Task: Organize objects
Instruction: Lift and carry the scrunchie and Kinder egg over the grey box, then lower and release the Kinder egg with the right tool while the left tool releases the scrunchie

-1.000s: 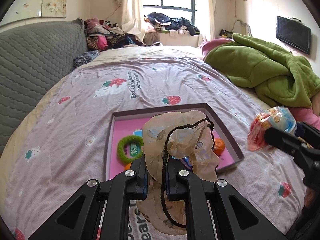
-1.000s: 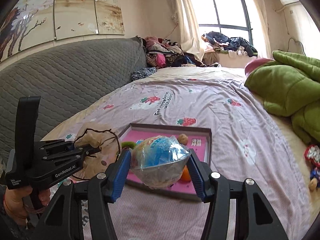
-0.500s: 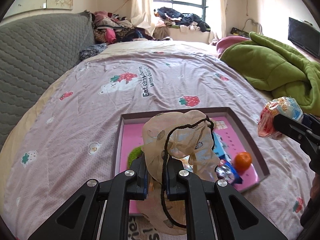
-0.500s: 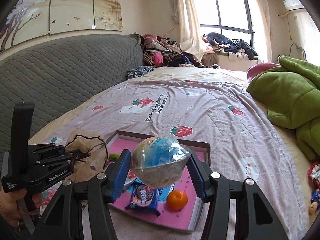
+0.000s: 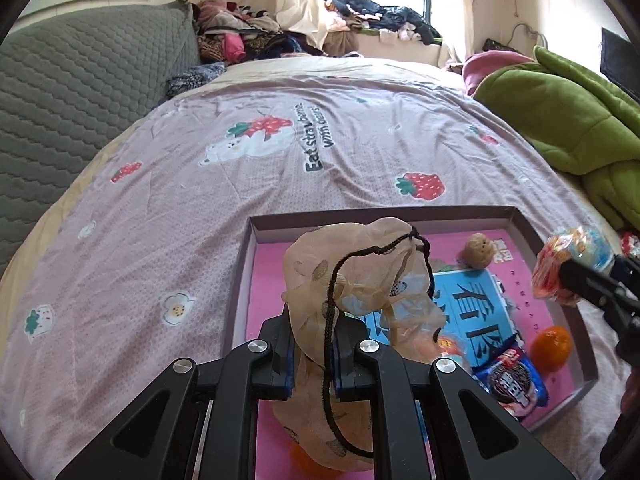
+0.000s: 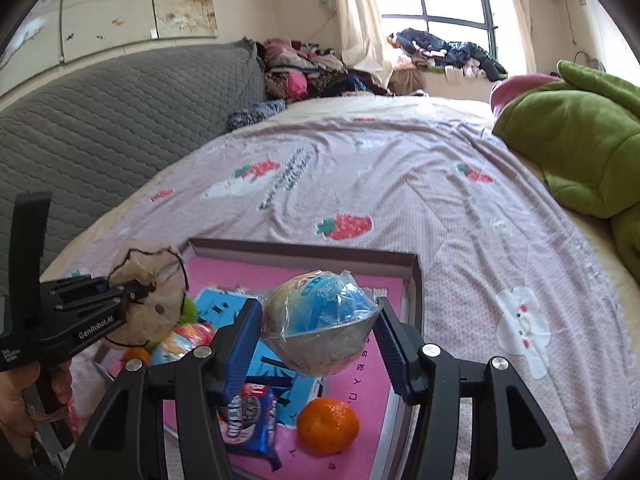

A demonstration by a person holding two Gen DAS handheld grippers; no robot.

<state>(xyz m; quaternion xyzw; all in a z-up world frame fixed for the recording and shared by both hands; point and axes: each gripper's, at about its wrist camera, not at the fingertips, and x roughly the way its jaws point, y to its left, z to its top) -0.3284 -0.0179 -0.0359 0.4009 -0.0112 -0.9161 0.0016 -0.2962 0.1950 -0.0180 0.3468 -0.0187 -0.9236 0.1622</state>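
Observation:
My left gripper (image 5: 314,320) grips a beige drawstring pouch (image 5: 352,264) with a black cord, low over the near left part of the pink tray (image 5: 360,212). Its jaws are starting to open, but the pads still pinch the fabric. My right gripper (image 6: 320,332) is shut on a round snack in blue plastic wrap (image 6: 324,304), held above the tray's middle (image 6: 414,280). In the tray lie a mandarin (image 6: 327,426), a blue cookie packet (image 6: 248,412), a blue booklet (image 5: 476,308) and a small brown ball (image 5: 478,245). The pouch hides the tray's near left corner.
The tray rests on a lilac strawberry-print bedspread (image 5: 200,240). A green blanket (image 5: 560,120) is heaped at the right. A grey quilted headboard (image 5: 80,80) runs along the left. Clothes (image 5: 240,40) are piled at the far end. A hand (image 6: 16,408) holds the left gripper's handle.
Both grippers have moved forward and down over the tray, which now looks larger and closer. The pouch and the wrapped snack have stayed in their jaws.

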